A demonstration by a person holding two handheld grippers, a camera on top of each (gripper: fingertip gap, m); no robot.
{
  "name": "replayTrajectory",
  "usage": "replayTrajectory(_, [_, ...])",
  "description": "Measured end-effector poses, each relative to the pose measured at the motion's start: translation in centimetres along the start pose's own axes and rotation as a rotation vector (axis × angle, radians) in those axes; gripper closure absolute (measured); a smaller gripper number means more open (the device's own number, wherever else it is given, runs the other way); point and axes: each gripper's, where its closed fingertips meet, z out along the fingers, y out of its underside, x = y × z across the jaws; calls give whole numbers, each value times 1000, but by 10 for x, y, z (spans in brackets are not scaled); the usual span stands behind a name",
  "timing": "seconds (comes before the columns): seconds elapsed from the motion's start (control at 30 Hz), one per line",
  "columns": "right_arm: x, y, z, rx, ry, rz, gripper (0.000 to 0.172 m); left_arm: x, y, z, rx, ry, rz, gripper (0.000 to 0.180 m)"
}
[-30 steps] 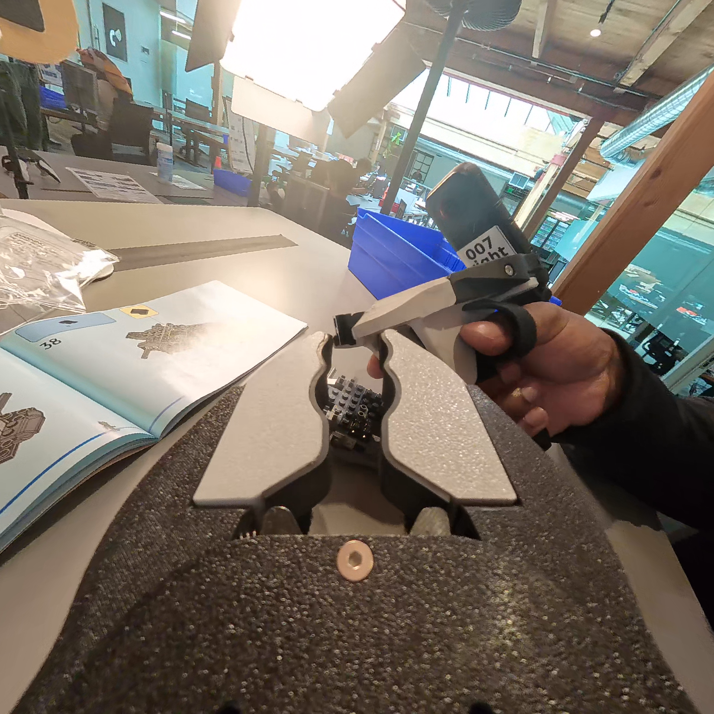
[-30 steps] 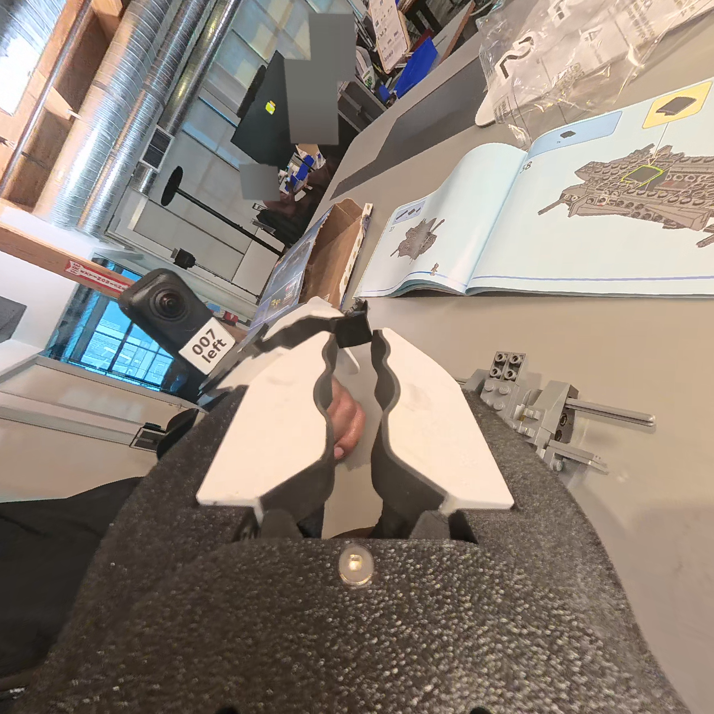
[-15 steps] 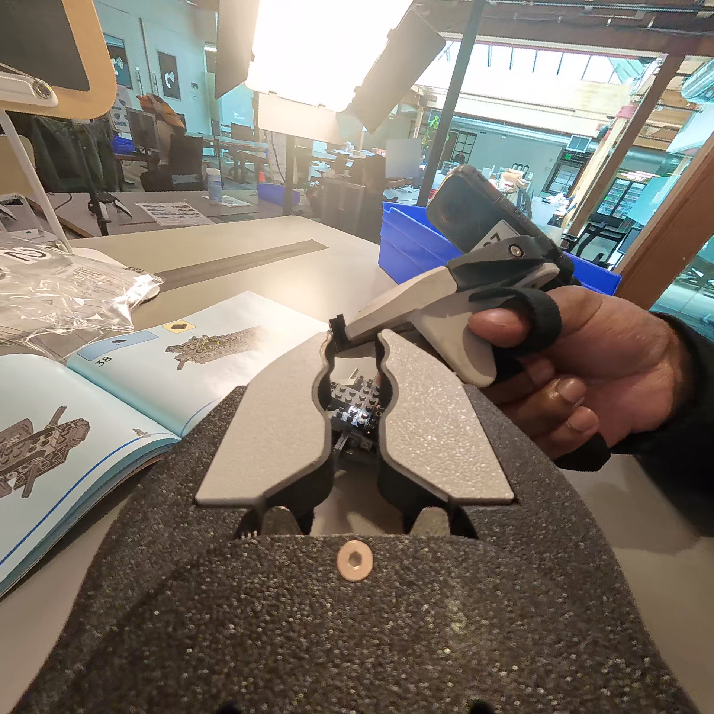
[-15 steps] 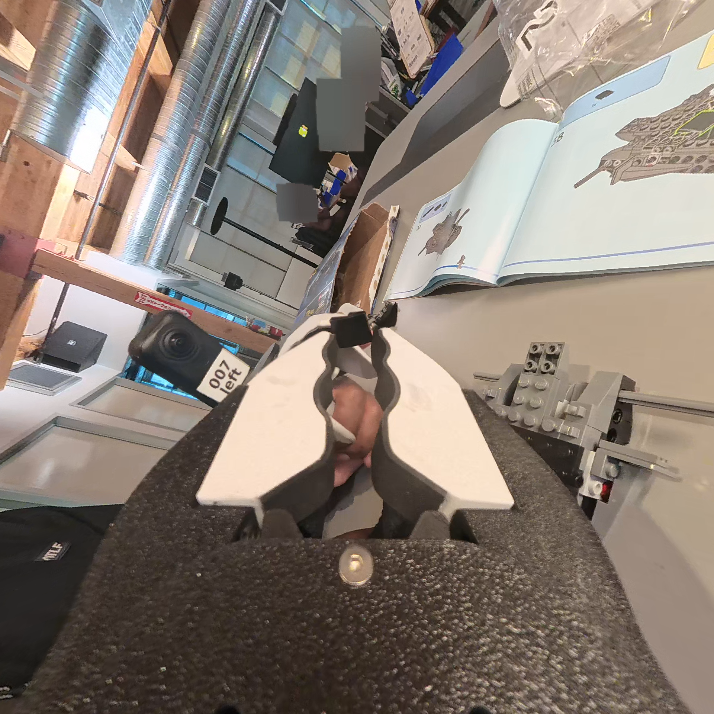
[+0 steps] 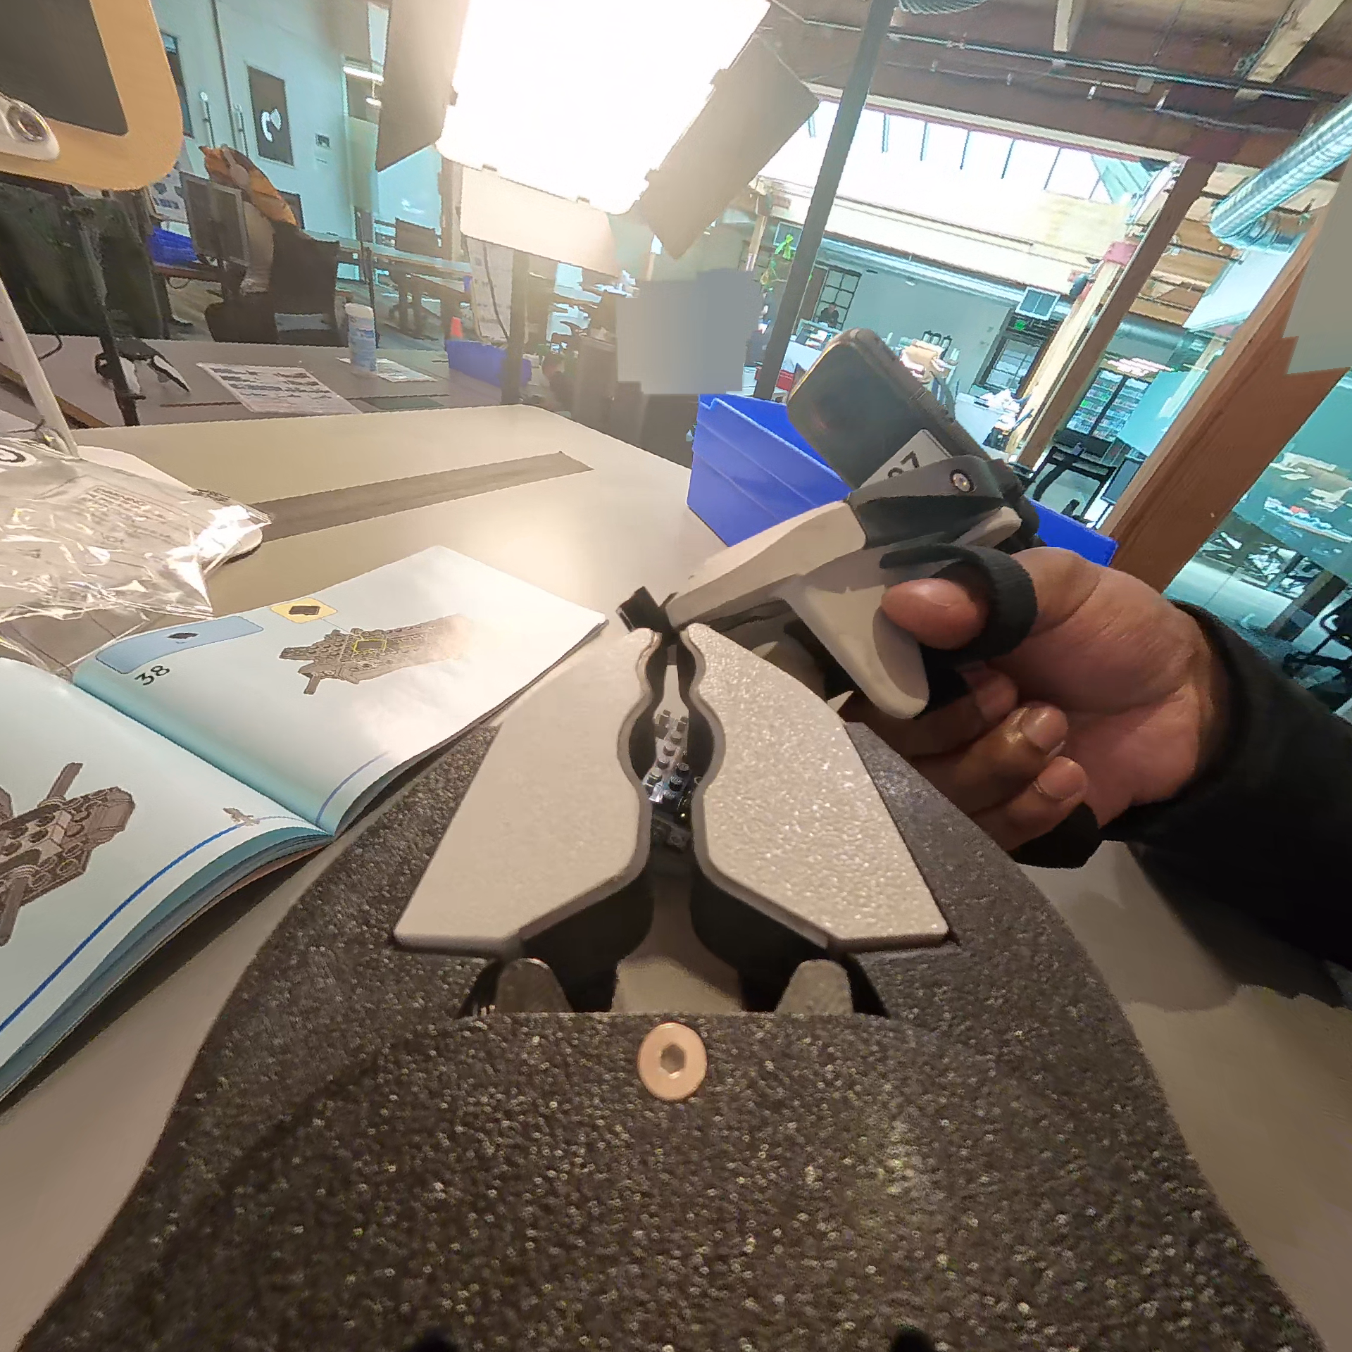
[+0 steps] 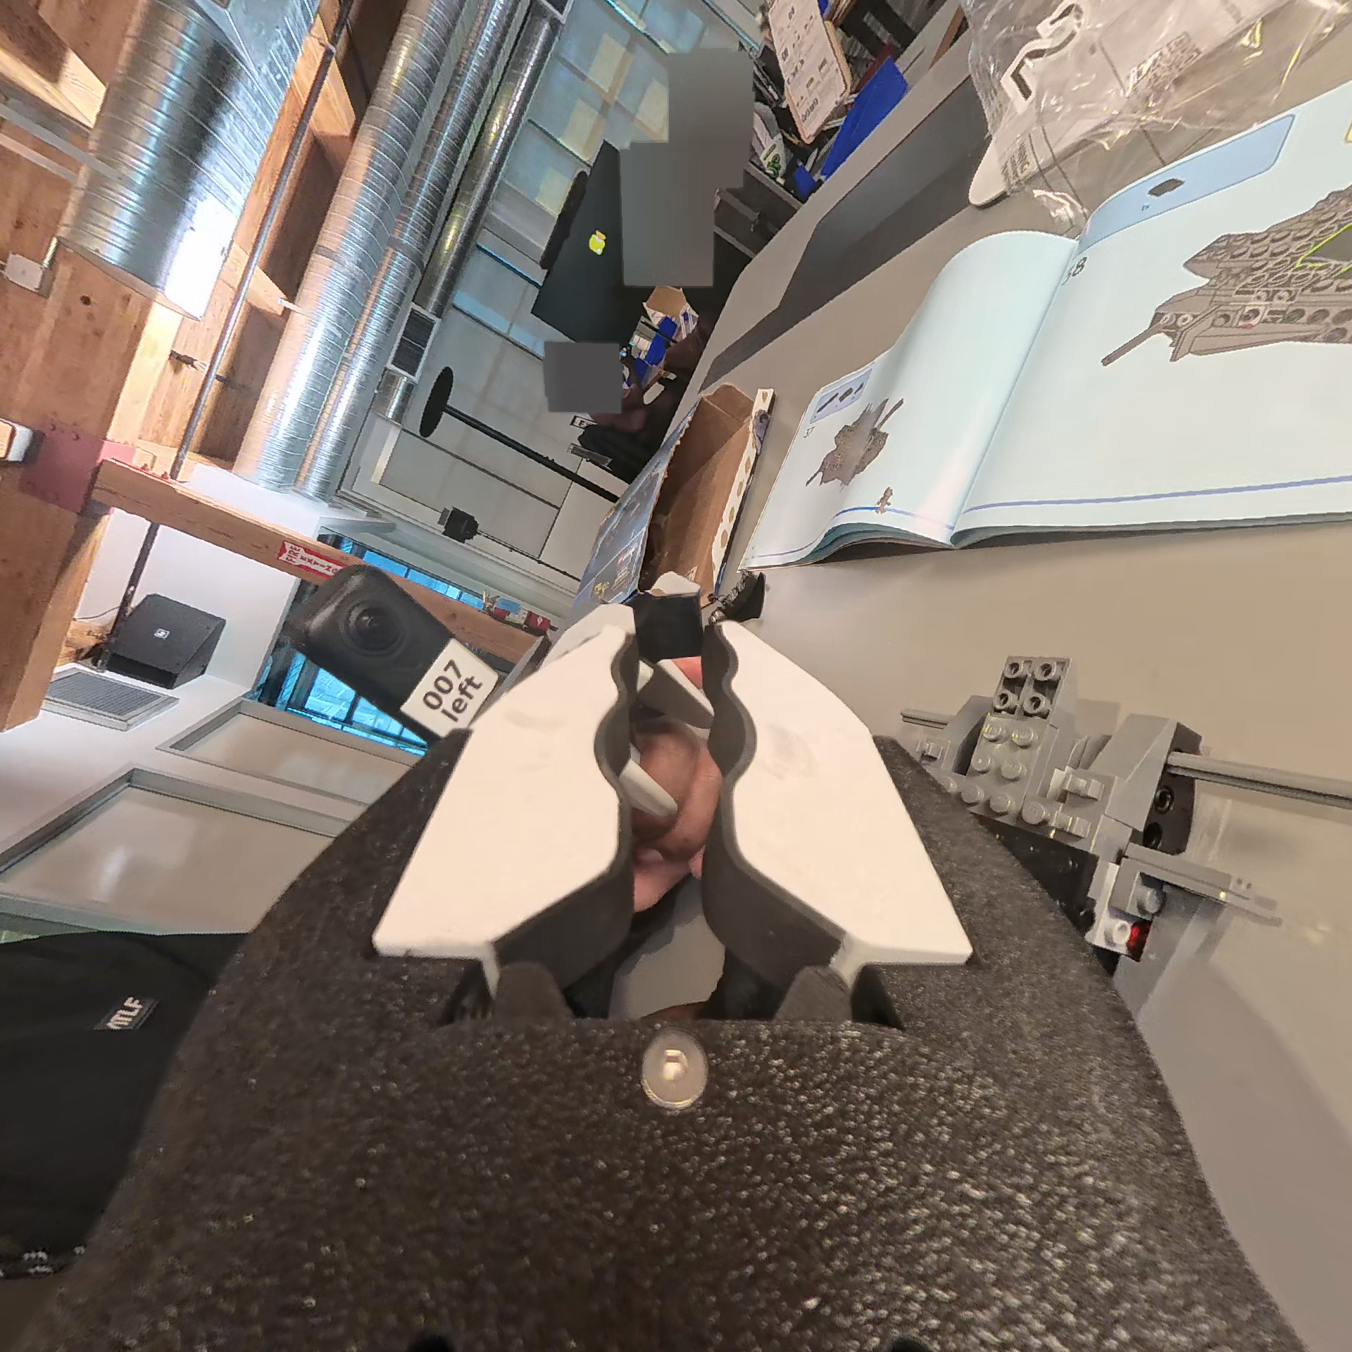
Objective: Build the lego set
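A grey counter point(image 5: 556, 534) is shown from two cameras mounted on hand-held grippers whose tips meet at almost the same spot above it. The right gripper point(image 6: 674, 644) is held in a person's hand point(image 5: 1083, 695) at the right of the scene and is pointed leftward. A small black piece point(image 5: 638, 609), flat and squarish, is pinched between its two pads, with one pad pressed against each opposite edge. The left gripper point(image 5: 669, 644) is pointed from the near side toward the far side, so the two grippers are set roughly at right angles. Its fingertips are drawn together almost to touching, directly below and just to the right of the black piece. A thin dark sliver is seen in the slit between them, but whether an edge of the piece is nipped there cannot be told. A grey brick model point(image 6: 1039, 775) is set on the counter directly beneath the left gripper's fingers and is glimpsed through the opening between them. Thin grey rods are seen sticking out from one end of the model, along the counter. The black piece is held in the air above the model and apart from it, with the right gripper plainly the one carrying it. An open instruction booklet point(image 5: 329, 680) is laid to the left of the model, a crumpled clear plastic bag point(image 5: 95, 534) farther left, and a blue bin point(image 5: 746, 468) at the far right edge of the counter.
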Motion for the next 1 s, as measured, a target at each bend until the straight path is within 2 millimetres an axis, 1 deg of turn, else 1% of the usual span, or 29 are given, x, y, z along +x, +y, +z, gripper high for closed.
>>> replayTrajectory(0.13, [1, 0, -1, -11, 3, -23, 156, -1, 1, -1, -2, 32, -52, 178])
replayTrajectory(0.33, [0, 2, -3, -51, -1, -53, 157, 1, 3, -2, -19, 60, -68, 178])
replayTrajectory(0.43, [-3, -4, -11, -68, -8, -109, 156, -2, 5, -2, -44, 61, -89, 178])
replayTrajectory(0.53, [-2, -16, -23, -68, 31, -237, 154, -3, 7, -4, -63, 98, -131, 178])
replayTrajectory(0.63, [-3, -19, -32, -107, 94, -455, 151, 3, 12, -5, -103, 187, -205, 178])
replayTrajectory(0.7, [-1, -11, -35, -179, 141, -639, 148, 12, 16, -5, -140, 278, -279, 178])
replayTrajectory(0.77, [8, -2, -37, -251, 218, -812, 144, 21, 19, -5, -169, 357, -357, 178])
replayTrajectory(0.8, [11, 5, -36, -287, 237, -870, 144, 26, 18, -6, -172, 392, -388, 178])
replayTrajectory(0.83, [12, 12, -35, -316, 231, -903, 143, 29, 18, -6, -172, 418, -415, 178])
replayTrajectory(0.9, [7, 22, -32, -340, 183, -914, 141, 30, 18, -6, -175, 434, -444, 178])
replayTrajectory(1.0, [1, 28, -29, -348, 148, -914, 139, 30, 18, -7, -182, 443, -453, 178])
